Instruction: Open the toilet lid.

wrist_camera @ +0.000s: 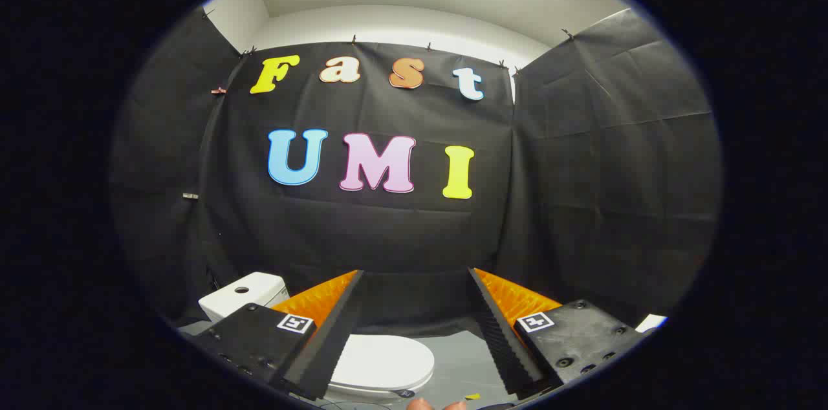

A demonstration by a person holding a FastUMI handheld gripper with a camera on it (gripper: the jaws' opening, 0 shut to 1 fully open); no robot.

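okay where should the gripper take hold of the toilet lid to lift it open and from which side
Grip the lid's front rim, the rounded edge farthest from the tank, coming from the front. The toilet lid lies shut and flat on the bowl, so its thin overhanging edge is probably the only part the fingers can pinch. The hinge likely sits by the tank. The gripper is open, high above, its fingers wide apart.

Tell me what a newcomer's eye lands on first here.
Probably the gripper itself: its two fingers stand wide open, gripping nothing. Below and between them, nearer the left finger, lies the white toilet lid, closed flat on the bowl. The white tank sits beyond the left finger, against the black cloth wall.
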